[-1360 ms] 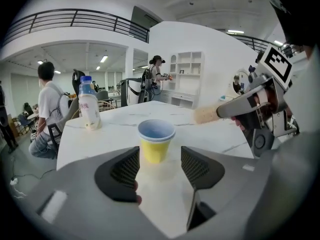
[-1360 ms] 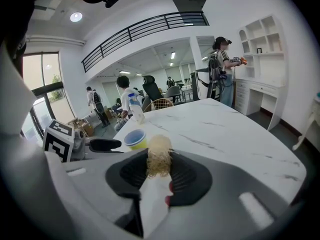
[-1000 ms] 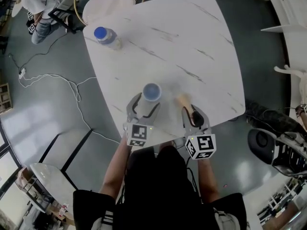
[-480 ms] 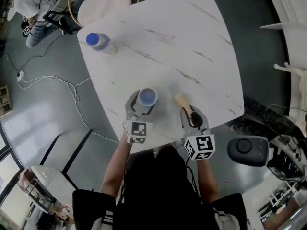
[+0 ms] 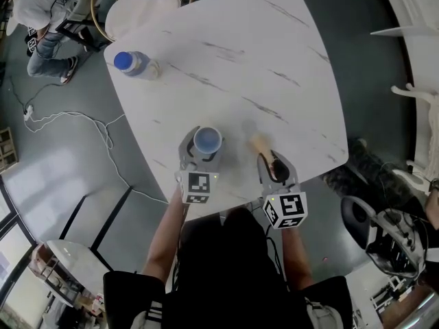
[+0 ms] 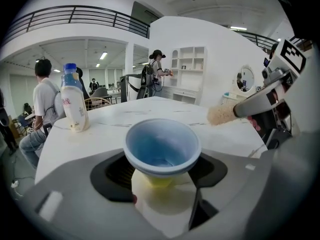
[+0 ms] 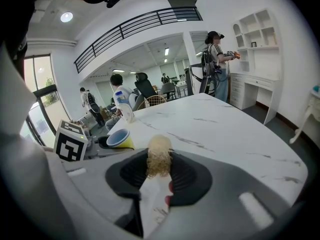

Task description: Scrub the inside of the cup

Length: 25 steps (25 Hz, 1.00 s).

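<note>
While the cup (image 6: 161,146) stands upright near the white table's (image 5: 274,60) front edge, the left gripper (image 5: 204,149) flanks it with wide jaws that have just been closing, pads not yet pressing. Just beside it, the right gripper (image 7: 159,179) clamps a brush (image 5: 260,143) by its handle.

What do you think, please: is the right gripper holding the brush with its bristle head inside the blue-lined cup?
Not quite: the right gripper does hold the brush, but its bristle head is outside the cup, beside it with a clear gap, as the head view shows.
</note>
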{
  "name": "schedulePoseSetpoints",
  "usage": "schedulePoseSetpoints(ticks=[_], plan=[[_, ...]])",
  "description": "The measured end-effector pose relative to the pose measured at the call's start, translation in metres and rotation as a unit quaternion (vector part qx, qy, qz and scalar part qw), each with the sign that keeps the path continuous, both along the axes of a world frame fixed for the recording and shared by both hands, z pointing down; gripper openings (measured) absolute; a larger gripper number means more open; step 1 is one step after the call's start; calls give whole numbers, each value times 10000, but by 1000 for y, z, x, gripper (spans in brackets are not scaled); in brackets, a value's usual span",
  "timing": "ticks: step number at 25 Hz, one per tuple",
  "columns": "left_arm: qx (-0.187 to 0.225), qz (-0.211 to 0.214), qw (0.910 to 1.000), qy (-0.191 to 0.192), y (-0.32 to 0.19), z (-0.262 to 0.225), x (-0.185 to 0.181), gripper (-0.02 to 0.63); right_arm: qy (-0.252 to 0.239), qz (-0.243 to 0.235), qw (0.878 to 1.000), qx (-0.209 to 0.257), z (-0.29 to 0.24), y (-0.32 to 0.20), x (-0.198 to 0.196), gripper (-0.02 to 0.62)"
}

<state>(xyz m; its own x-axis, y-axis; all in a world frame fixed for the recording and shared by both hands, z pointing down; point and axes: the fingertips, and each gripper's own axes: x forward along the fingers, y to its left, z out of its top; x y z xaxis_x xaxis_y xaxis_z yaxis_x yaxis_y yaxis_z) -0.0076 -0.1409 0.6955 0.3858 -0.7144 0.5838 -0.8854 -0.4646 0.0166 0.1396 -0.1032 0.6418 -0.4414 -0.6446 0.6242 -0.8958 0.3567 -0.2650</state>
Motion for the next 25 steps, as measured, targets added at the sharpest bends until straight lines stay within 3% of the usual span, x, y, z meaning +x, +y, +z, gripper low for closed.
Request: schedulePoseSetpoints(ticks=[16,25], plan=[[235,416,9985,-273,23,-41,5,314,-155,-60,9988,450,-42,9,-12,107],[334,735,9959,-400,57,-74,7,314,-346,-496,9946,838,-93,34,-48,107]])
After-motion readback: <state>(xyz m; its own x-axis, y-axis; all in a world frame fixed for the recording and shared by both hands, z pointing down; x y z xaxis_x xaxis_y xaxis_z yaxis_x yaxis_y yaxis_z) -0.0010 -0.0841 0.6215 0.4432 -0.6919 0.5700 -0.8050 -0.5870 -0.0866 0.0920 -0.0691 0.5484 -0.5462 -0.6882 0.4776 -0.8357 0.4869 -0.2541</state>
